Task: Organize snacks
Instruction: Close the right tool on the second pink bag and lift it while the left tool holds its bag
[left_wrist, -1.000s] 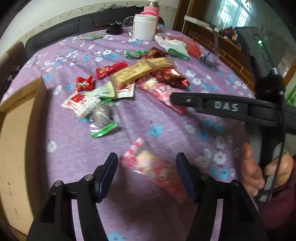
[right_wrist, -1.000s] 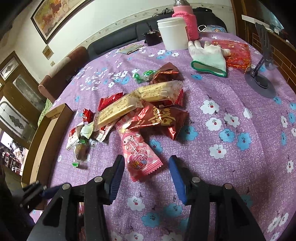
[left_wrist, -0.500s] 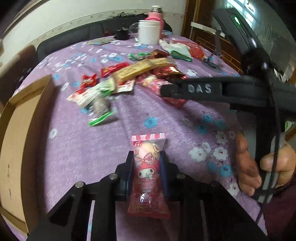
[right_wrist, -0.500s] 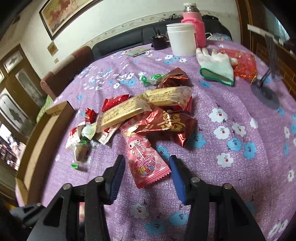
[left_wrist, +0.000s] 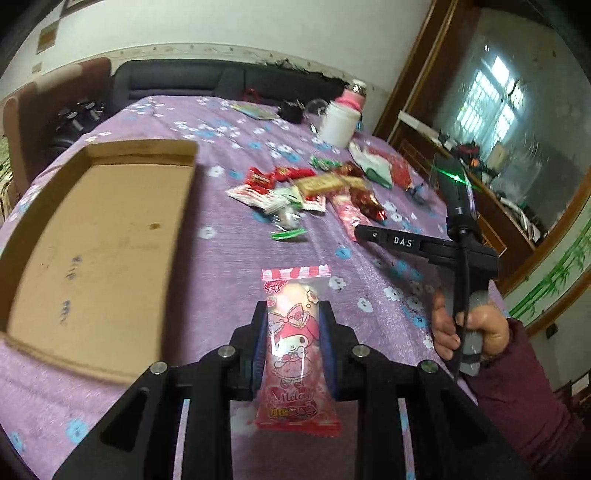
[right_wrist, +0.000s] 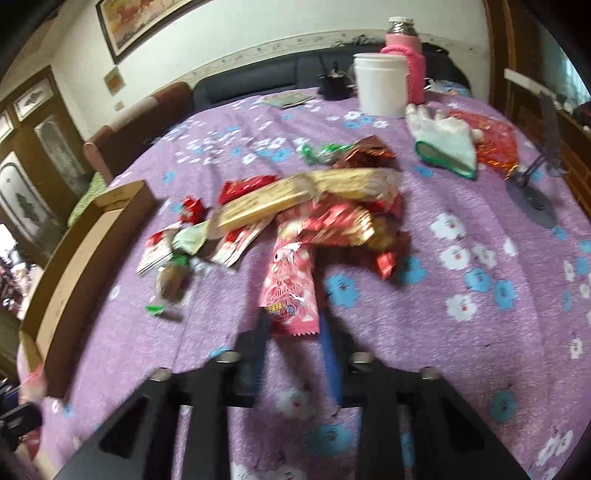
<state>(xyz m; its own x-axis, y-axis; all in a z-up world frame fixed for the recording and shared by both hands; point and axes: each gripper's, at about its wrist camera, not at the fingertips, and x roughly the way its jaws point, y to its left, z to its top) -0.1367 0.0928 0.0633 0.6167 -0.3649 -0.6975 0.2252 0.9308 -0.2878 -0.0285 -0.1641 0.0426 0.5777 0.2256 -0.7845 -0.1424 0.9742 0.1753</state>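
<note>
while the left tool (left_wrist: 293, 341) clamps a pink snack packet (left_wrist: 295, 354), the right tool (right_wrist: 295, 332) is opening around another.

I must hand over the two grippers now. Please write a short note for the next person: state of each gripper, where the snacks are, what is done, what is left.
Left gripper: shut on a pink cartoon snack pack, lifted above the table beside the cardboard tray.
Right gripper: jaws opening around the end of a second pink pack, which lies on the cloth.
Snack pile: on the purple tablecloth, unsorted.
Done: one pack picked up.
Left: nothing seen in the tray yet; likely all snacks go there.
</note>
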